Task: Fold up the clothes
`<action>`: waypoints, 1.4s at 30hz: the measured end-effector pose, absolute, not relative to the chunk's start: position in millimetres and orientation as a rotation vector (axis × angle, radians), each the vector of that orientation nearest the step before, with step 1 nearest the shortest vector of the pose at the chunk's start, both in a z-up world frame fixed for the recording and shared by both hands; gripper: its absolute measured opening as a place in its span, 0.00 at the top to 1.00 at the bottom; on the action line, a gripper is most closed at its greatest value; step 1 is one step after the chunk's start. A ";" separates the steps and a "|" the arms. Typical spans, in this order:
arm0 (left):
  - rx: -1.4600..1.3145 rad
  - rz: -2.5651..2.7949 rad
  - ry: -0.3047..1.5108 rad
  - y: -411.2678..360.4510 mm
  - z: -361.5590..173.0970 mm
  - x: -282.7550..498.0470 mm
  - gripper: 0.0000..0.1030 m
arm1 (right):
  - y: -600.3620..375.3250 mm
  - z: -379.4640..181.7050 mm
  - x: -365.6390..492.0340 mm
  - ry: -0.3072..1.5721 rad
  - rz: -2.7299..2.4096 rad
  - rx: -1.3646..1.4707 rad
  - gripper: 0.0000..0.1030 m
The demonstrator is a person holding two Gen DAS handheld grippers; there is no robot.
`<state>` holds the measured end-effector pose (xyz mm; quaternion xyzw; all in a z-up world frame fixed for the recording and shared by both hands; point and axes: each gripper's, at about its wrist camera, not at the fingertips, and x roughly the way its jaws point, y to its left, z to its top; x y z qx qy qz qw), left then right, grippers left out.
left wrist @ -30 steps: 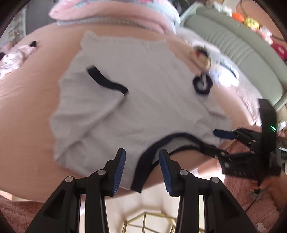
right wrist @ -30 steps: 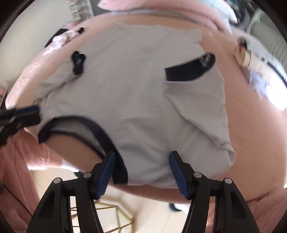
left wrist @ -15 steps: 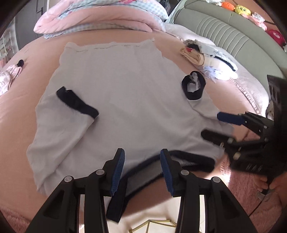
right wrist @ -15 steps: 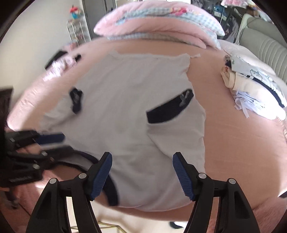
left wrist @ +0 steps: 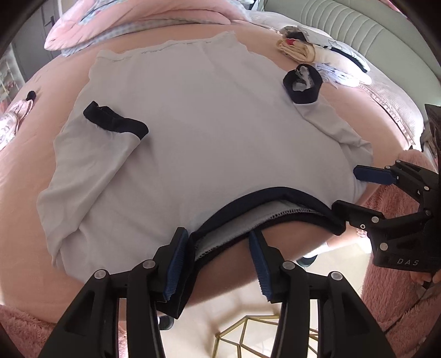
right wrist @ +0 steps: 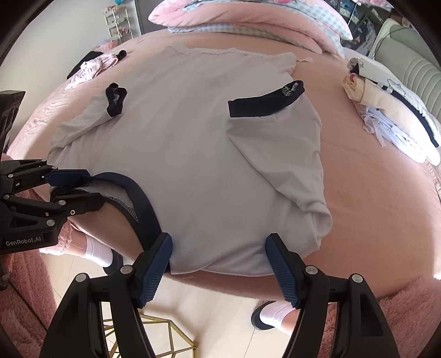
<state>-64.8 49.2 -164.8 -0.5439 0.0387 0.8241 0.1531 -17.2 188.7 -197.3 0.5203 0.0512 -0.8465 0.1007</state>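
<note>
A pale grey long-sleeved shirt [left wrist: 206,132] [right wrist: 193,154] lies flat on the pink bed [right wrist: 372,192], its navy collar [left wrist: 275,192] [right wrist: 143,201] hanging over the near edge. Both sleeves are folded inward, navy cuffs [left wrist: 115,122] [right wrist: 264,106] resting on the body. My left gripper [left wrist: 217,261] [right wrist: 74,187] is open at the collar's left end, with the collar band lying between its fingers. My right gripper [right wrist: 220,258] [left wrist: 346,190] is open wide around the shirt's near shoulder edge, to the right of the collar.
A pile of folded clothes [right wrist: 391,110] [left wrist: 325,55] sits at the right of the bed. A pink quilt [right wrist: 248,16] lies at the far end, small garments [right wrist: 91,66] at the far left. Below are a gold wire stand [left wrist: 248,336] and a person's socked feet [right wrist: 275,314].
Both wrist views have pulled back from the shirt, and the blur has gone. The shirt now lies spread and still. Both grippers stay open near the collar.
</note>
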 end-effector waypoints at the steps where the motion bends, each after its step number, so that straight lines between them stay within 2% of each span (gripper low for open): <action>1: -1.553 2.354 0.097 47.8 -161.1 -65.3 0.58 | 192.9 -199.8 -20.8 0.142 -2.486 1.539 0.32; 4: -1.493 2.341 0.001 36.2 -143.0 -68.7 0.57 | 202.4 -191.3 -18.2 0.058 -2.428 1.529 0.32; 10: -1.438 2.419 -0.167 2.7 -122.0 -114.5 0.57 | 240.4 -129.8 -42.3 -0.067 -2.530 1.371 0.32; 15: -1.423 2.495 -0.140 -25.6 -111.7 -197.6 0.57 | 262.0 -106.7 -144.9 -0.102 -2.562 1.344 0.33; 18: -1.374 2.525 -0.152 -39.2 -99.3 -273.5 0.57 | 265.7 -101.3 -221.0 -0.115 -2.539 1.359 0.34; 20: -1.386 2.553 -0.142 -46.8 -96.5 -332.1 0.57 | 268.3 -97.8 -271.6 -0.125 -2.523 1.368 0.41; 23: -1.427 2.581 -0.089 -54.2 -107.0 -397.9 0.58 | 265.7 -108.5 -343.6 -0.181 -2.499 1.440 0.49; 26: -1.463 2.625 -0.022 -60.1 -122.2 -424.6 0.58 | 266.9 -130.1 -382.8 -0.155 -2.514 1.526 0.49; 29: -1.534 2.649 -0.066 -75.9 -133.7 -430.0 0.58 | 268.3 -143.5 -398.7 -0.131 -2.506 1.616 0.49; 33: -1.609 2.635 -0.154 -80.7 -136.4 -431.1 0.78 | 269.9 -153.2 -409.7 -0.133 -2.465 1.728 0.50; 34: -1.609 2.635 -0.155 -79.1 -134.2 -432.6 0.83 | 270.3 -155.6 -412.5 -0.133 -2.454 1.756 0.54; 38: -1.606 2.619 -0.201 -78.6 -131.7 -451.3 0.83 | 271.9 -165.3 -423.5 -0.134 -2.407 1.868 0.69; 42: -1.680 2.634 -0.228 -84.4 -144.6 -472.6 0.82 | 269.3 -180.7 -444.6 -0.126 -2.413 1.939 0.70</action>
